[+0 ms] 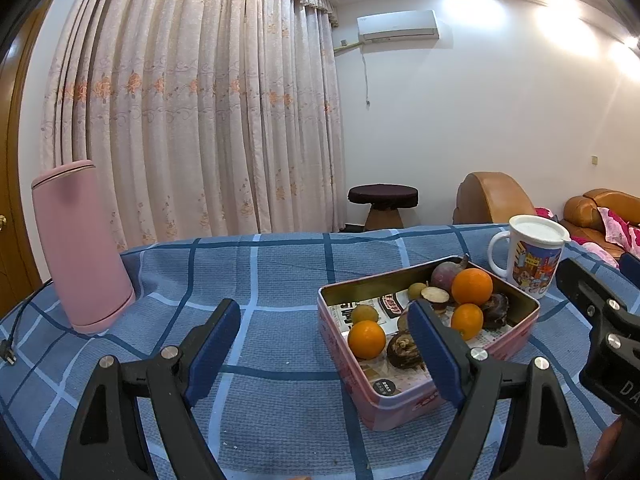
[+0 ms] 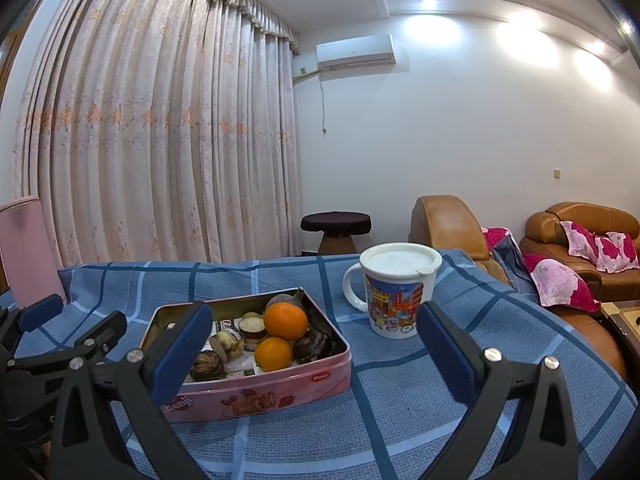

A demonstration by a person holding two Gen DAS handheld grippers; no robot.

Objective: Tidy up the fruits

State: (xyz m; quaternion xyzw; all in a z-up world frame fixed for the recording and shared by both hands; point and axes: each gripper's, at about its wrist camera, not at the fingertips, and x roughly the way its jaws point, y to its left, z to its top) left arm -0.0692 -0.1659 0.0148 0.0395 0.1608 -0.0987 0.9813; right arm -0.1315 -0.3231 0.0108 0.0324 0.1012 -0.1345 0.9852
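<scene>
fruit: three oranges, some dark round fruits and a few small pale ones all lie inside the pink tin, lower right of the left wrist view; none shows on the cloth outside it.
tin: lidless, flat on the desk, wide mouth up, so anything can be dropped in or lifted out from above.
stage: with all the fruit in the tin, this fits either a gathering done or a sorting-out to come; i cannot tell which.
left claw: released, pads wide apart, grasping nothing; it hangs low over bare cloth, and its right pad overlaps the tin's near edge in the picture.
right claw: released too, holding nothing, with the tin behind its left pad and the mug behind its right.
mug: lidded and upright, just beyond the tin's far right corner; the likeliest thing to knock on a reach from that side.
pink kettle: centre left, well apart from the tin, its cord trailing off the lower left edge.
room: curtain and brown sofa behind, clear of the work.
</scene>
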